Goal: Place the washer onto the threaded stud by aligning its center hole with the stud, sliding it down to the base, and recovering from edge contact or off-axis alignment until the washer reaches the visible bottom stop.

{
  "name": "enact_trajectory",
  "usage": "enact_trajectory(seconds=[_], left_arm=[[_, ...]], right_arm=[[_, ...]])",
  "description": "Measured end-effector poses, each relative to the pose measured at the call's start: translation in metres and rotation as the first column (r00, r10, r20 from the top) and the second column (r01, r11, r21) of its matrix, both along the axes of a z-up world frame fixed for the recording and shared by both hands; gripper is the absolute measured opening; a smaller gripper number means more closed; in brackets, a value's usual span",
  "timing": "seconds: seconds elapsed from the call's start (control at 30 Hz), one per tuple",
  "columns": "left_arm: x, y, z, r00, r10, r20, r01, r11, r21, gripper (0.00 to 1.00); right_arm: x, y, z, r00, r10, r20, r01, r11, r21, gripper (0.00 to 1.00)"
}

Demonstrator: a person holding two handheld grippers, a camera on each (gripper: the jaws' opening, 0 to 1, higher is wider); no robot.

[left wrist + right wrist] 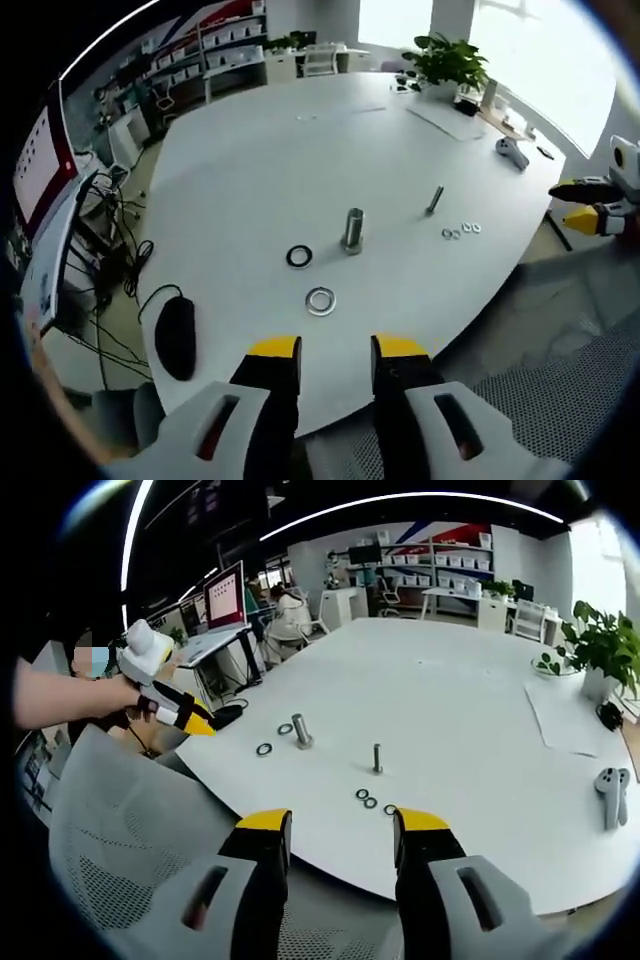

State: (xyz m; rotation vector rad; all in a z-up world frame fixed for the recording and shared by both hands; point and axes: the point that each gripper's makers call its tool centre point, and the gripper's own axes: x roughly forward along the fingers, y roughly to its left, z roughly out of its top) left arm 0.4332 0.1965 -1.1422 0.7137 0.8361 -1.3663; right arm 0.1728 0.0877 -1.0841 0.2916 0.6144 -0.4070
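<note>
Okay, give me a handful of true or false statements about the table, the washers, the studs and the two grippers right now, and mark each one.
1. A washer already sits on the thin stud. False: it is bare.
2. The left gripper holds nothing. True.
3. The black ring lies flat on the table. True.
4. The right gripper grips a washer. False: its fingers are empty.
5. Small washers lie near the thin stud. True.

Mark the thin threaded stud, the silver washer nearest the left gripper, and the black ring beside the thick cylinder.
threaded stud [435,199], left gripper view, mid-shaft.
silver washer [320,300], left gripper view, on its metal band.
black ring [299,256], left gripper view, on its dark band.
</note>
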Motion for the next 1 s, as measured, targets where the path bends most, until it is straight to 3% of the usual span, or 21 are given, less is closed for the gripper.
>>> enact_trajectory(seconds=[0.33,0.4,0.5,0.63,0.77,1.0], left_arm=[[0.006,-0.011,-0.036,0.998,-0.060,0.001,0.060,0.991,0.123,0.28],[0.006,-0.012,-0.045,0.998,-0.053,-0.021,0.056,0.988,0.146,0.28],[0.011,-0.008,-0.063,0.998,-0.058,-0.027,0.063,0.976,0.207,0.28],[0.015,-0.016,-0.072,0.997,-0.070,-0.026,0.074,0.973,0.219,0.28],[0.019,-0.015,-0.076,0.994,-0.112,0.013,0.105,0.963,0.248,0.29],[0.021,-0.022,-0.081,0.993,-0.119,0.000,0.114,0.955,0.272,0.29]], right_arm=[[0.000,-0.001,-0.004,1.000,-0.002,-0.009,0.002,1.000,0.003,0.43],[0.000,-0.001,-0.004,1.000,-0.002,-0.008,0.002,1.000,0.006,0.43],[0.001,-0.002,-0.006,1.000,-0.002,-0.008,0.002,1.000,0.008,0.43],[0.000,-0.001,-0.004,1.000,-0.002,-0.012,0.002,1.000,0.011,0.42],[0.000,0.000,-0.005,1.000,0.002,-0.014,-0.002,1.000,0.007,0.42],[-0.001,-0.001,-0.004,1.000,-0.005,-0.012,0.005,1.000,0.008,0.42]])
